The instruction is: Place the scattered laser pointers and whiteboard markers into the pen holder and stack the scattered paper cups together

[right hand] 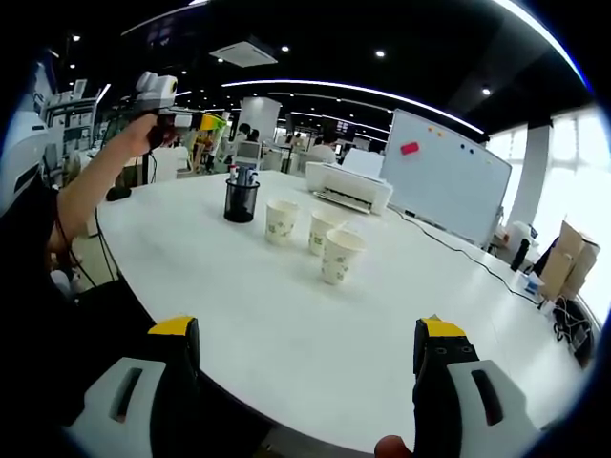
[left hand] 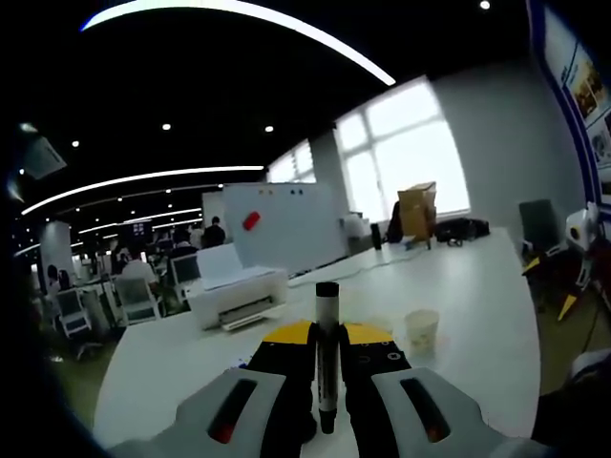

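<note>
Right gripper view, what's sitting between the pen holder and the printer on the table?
Bare white table lies between the pen holder and the printer in the right gripper view; the paper cups stand nearer the camera.

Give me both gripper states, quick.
Left gripper: shut on a marker, held upright.
Right gripper: open, holding nothing.

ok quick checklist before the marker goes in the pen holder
1. Marker gripped: ok, clamped upright in the left gripper.
2. Left gripper near the holder: not ok, in the right gripper view it is held high above the table's far edge.
3. Room in holder: cannot tell, some items already stand in it.
4. Cups clear of holder: ok, three stand apart beside it.
5. Right gripper free: ok, open over the table.
</note>
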